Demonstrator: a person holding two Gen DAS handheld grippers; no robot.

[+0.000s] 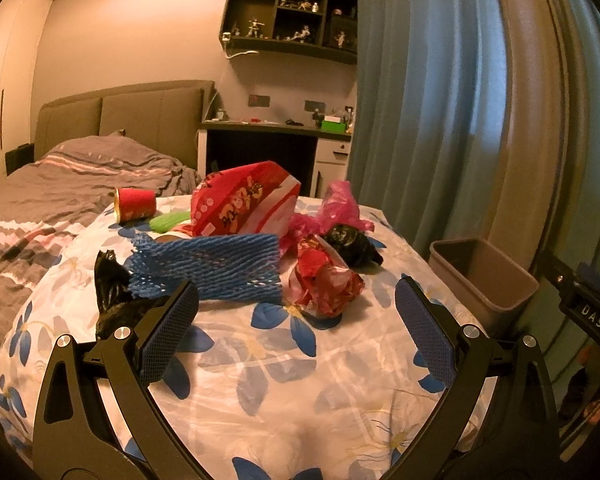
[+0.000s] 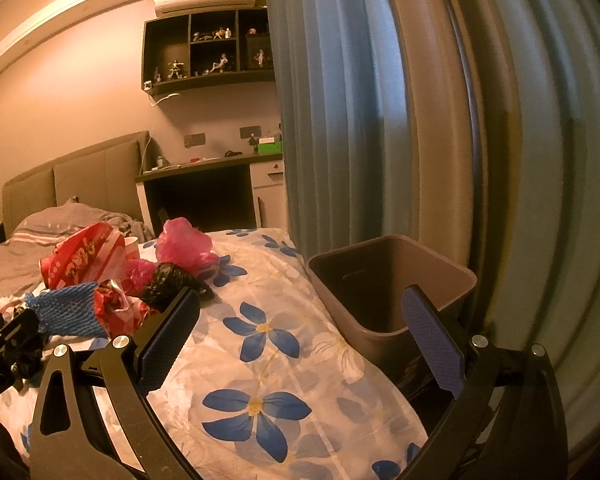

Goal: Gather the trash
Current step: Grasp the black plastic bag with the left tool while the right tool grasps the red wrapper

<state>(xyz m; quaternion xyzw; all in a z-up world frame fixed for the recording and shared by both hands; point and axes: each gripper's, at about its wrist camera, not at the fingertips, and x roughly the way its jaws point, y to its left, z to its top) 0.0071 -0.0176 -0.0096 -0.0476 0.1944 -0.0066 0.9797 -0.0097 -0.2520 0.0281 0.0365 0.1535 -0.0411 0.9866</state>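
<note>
While both pairs of jaws stand wide apart and hold nothing, the left gripper point(image 1: 296, 320) hovers over the floral quilt point(image 1: 260, 364), pointing at the trash heap. Nearest its fingers lies a crumpled red wrapper point(image 1: 324, 284), with blue foam netting point(image 1: 216, 268) just left of the wrapper and a black bag point(image 1: 110, 280) beyond that. Behind the wrapper sit a small black bag point(image 1: 352, 244), a pink plastic bag point(image 1: 340, 204), a large red snack bag point(image 1: 240, 200) and a tipped red cup point(image 1: 134, 203). The right gripper point(image 2: 300, 320) faces the brown waste bin point(image 2: 452, 280), right of the wrapper beside the blue curtain point(image 2: 340, 100); its right finger covers part of the bin's rim.
</note>
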